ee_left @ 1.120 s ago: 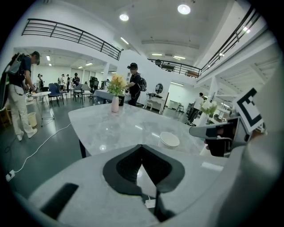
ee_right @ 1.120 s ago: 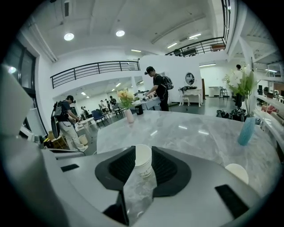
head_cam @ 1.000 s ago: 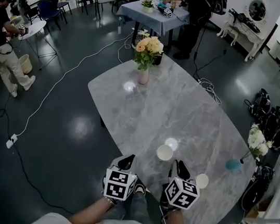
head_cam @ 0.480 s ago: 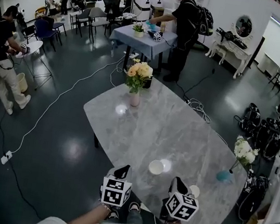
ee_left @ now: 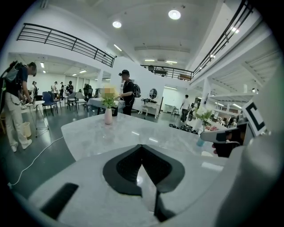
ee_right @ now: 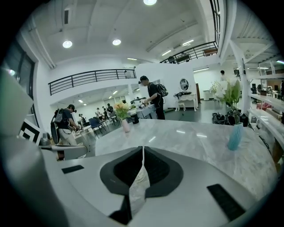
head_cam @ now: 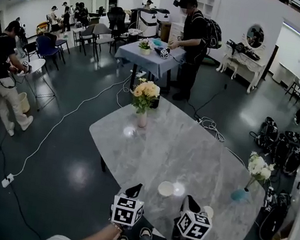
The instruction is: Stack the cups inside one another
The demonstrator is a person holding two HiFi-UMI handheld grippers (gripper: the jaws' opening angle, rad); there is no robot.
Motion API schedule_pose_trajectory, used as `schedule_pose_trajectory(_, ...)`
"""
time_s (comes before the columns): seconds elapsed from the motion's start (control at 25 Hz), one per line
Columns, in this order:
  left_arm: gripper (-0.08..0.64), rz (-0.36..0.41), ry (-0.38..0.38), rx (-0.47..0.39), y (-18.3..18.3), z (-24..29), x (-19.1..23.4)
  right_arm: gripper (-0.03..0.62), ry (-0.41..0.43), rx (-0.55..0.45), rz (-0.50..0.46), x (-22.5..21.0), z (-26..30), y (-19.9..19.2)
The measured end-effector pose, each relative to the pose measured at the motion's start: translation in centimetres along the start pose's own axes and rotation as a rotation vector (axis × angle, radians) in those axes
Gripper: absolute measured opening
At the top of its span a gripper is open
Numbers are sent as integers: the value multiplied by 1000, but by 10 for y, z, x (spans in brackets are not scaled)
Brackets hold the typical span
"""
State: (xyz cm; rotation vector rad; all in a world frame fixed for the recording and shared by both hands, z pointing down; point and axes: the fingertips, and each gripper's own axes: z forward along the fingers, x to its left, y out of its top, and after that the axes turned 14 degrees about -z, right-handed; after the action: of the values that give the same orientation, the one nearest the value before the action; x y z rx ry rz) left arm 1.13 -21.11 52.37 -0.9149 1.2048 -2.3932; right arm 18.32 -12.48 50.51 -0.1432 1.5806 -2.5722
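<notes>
Right gripper view looks along my right tool (ee_right: pixel 142 148): its two black, finely ribbed pads (ee_right: pixel 156 170) are drawn together, tips touching, with nothing caught between them. Only a sliver of veined stone shows through the slit lower down. Its body is smooth, pale grey moulded plastic. My left tool (ee_left: pixel 142 145) is the same make and is likewise closed tip to tip and empty, its dark pads forming a rounded heart shape.

Both tools hover at the near edge of the bench (head_cam: pixel 180 144), a long slab with rounded ends, polished grey marble with faint veins and lamp glare on it. A small round white cup (head_cam: pixel 165 188) stands on the bench with its mouth up, just beyond and between the two tools, apart from both. A second cup (head_cam: pixel 207 211), equally pale, sits just beside my right tool on its outer side, partly hidden by it.

Near the right edge stands a slim teal vase (ee_right: pixel 234 136) with white blossoms. At the far end, a pale vase (head_cam: pixel 141 120) holds yellow and peach flowers.
</notes>
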Motion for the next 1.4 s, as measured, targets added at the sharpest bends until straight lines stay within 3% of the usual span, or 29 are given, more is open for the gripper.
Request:
schedule_pose_trajectory(0.96,-3,17,-37,44,-20,-9,-8,15,-49,21,38,1,-24,-17)
schedule_pose_trajectory(1.4,-3,71,-160,153,-61,-17,-38,15,-194,50,129,-9,-92,-60)
